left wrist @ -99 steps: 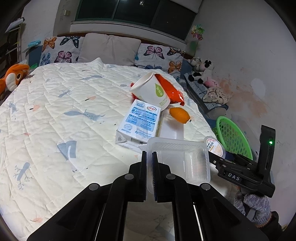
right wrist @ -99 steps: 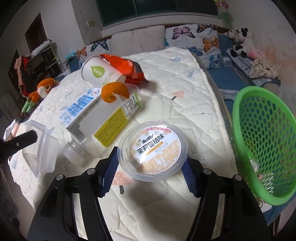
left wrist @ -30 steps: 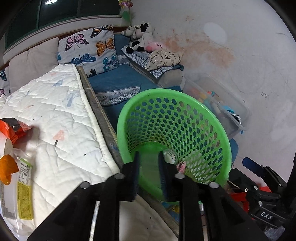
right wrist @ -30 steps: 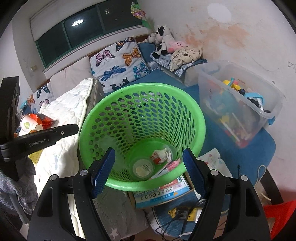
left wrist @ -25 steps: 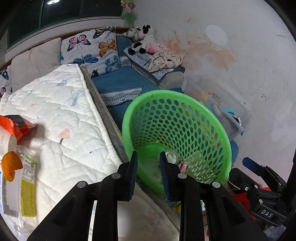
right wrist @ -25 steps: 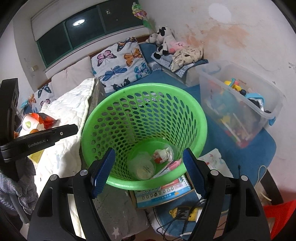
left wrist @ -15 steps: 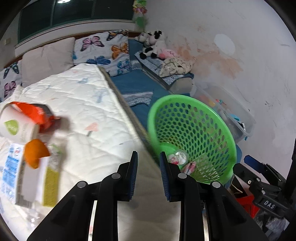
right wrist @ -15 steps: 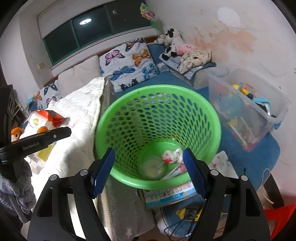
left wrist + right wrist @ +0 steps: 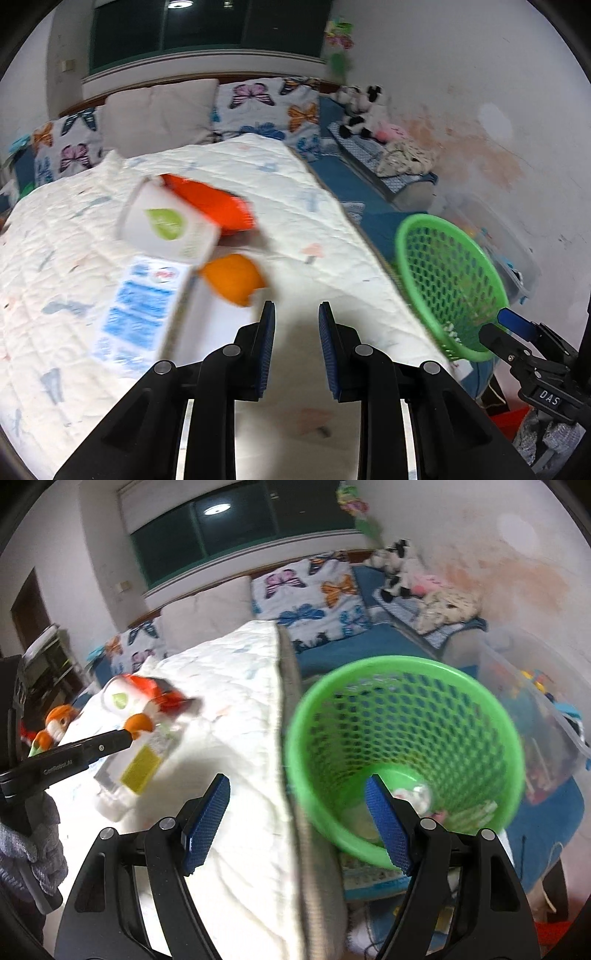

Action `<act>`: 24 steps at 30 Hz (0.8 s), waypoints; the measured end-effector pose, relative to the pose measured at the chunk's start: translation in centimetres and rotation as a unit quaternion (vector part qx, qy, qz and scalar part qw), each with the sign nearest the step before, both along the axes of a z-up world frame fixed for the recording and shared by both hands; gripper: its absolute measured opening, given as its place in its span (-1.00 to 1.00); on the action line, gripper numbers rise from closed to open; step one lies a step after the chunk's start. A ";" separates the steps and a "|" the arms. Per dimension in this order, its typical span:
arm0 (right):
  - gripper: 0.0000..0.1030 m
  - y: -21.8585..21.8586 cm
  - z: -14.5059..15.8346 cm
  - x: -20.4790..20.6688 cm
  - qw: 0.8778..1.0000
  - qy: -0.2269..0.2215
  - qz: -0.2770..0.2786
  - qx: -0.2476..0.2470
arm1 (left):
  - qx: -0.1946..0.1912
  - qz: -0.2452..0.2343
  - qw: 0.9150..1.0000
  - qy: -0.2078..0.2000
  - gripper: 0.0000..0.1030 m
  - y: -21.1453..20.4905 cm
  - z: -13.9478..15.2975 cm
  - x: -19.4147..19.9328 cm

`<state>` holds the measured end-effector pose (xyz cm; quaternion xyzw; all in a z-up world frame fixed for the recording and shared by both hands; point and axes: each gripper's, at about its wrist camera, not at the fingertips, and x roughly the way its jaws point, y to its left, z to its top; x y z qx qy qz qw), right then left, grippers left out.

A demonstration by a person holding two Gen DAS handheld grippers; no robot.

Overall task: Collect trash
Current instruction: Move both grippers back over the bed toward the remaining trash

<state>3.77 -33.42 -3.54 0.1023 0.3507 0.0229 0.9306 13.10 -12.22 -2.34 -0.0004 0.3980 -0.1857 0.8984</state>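
Left wrist view: left gripper (image 9: 293, 325) jaws narrowly parted, empty. White paper cup (image 9: 168, 225) probably light, crushable; grip the rim gently. Right gripper (image 9: 299, 821) wide, empty.

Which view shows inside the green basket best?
Right wrist: it looks down into the green basket, so the blurred trash at its bottom shows. Left wrist catches the basket side-on at the frame's right, mesh wall only, contents hidden.
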 end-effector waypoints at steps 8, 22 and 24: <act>0.46 5.2 0.3 3.0 0.998 0.004 0.063 0.004 | -0.002 0.049 0.999 -0.001 -0.54 5.2 -0.1 0.7; 0.36 12.2 1.0 7.9 0.990 0.005 0.139 -0.001 | -0.009 0.093 0.995 0.020 -0.51 10.8 -1.7 1.6; 0.34 13.1 0.9 8.6 0.989 0.008 0.146 -0.005 | -0.009 0.091 0.996 0.021 -0.42 11.0 -1.8 1.5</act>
